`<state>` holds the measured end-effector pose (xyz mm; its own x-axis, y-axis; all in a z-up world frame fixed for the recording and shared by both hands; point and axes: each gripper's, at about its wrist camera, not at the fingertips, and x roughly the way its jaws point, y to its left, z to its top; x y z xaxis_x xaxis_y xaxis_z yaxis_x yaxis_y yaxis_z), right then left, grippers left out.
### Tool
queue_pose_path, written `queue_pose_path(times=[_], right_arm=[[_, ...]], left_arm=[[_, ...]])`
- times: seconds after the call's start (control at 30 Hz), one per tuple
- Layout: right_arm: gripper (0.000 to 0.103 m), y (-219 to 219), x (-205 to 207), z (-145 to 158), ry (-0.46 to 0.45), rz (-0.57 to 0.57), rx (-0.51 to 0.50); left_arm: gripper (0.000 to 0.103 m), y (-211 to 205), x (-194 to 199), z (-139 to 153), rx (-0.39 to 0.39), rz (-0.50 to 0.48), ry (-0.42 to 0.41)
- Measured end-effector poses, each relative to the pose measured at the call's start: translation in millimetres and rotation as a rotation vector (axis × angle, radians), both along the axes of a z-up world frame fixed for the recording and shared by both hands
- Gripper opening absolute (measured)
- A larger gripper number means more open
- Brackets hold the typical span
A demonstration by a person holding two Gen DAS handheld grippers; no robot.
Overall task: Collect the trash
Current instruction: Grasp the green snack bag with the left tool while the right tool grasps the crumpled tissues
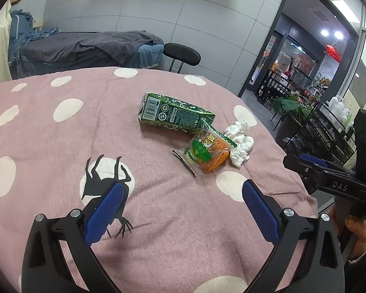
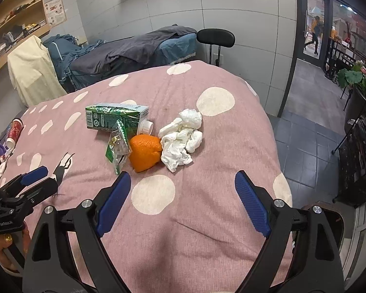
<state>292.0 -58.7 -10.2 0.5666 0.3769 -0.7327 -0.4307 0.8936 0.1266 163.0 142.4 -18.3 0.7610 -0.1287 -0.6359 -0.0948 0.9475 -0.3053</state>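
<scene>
A small heap of trash lies on the pink polka-dot bedspread [image 2: 207, 207]. It holds a flattened green drink carton [image 1: 175, 114] [image 2: 114, 118] with a white cap [image 2: 146, 127], a clear green snack wrapper [image 1: 202, 150] [image 2: 118, 149], a piece of orange peel [image 2: 145, 152] [image 1: 217, 162] and crumpled white tissue [image 1: 240, 144] [image 2: 183, 141]. My left gripper [image 1: 183, 188] [image 2: 42, 179] hovers open, short of the heap, with nothing between its blue pads. My right gripper [image 2: 183, 178] [image 1: 297, 162] is also open and empty, just in front of the peel and tissue.
A red paper cup [image 2: 14, 131] lies on its side near the bed's left edge, with small scraps [image 2: 0, 161] beside it. Behind are a second bed with a grey blanket [image 2: 134, 48] and a black chair [image 2: 216, 37]. Tiled floor [image 2: 305, 134] drops off at the right.
</scene>
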Motion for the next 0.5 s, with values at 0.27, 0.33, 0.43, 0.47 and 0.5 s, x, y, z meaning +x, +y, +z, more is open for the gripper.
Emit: queue_pose_path(times=[0.27, 0.33, 0.43, 0.47, 0.5], right_arm=[[0.084, 35.7, 38.1, -16.3, 0.030, 0.056, -0.117], [0.078, 42.8, 50.0, -21.4, 0.040, 0.064, -0.146], [0.076, 51.9, 69.6, -30.8, 0.078, 0.073, -0.171], [0.074, 54.4, 76.7, -35.0, 0.093, 0.071, -0.178], [0.073, 55.4, 82.1, -38.4, 0.106, 0.063, -0.179]], left_arm=[[0.093, -0.3, 12.2, -2.5, -0.005, -0.021, 0.015], [0.093, -3.3, 16.8, -4.4, 0.005, -0.036, 0.023], [0.091, -8.2, 28.1, -9.7, 0.021, -0.061, 0.048], [0.091, -10.4, 32.6, -11.6, 0.024, -0.071, 0.056], [0.089, -12.9, 37.3, -13.3, 0.030, -0.081, 0.064]])
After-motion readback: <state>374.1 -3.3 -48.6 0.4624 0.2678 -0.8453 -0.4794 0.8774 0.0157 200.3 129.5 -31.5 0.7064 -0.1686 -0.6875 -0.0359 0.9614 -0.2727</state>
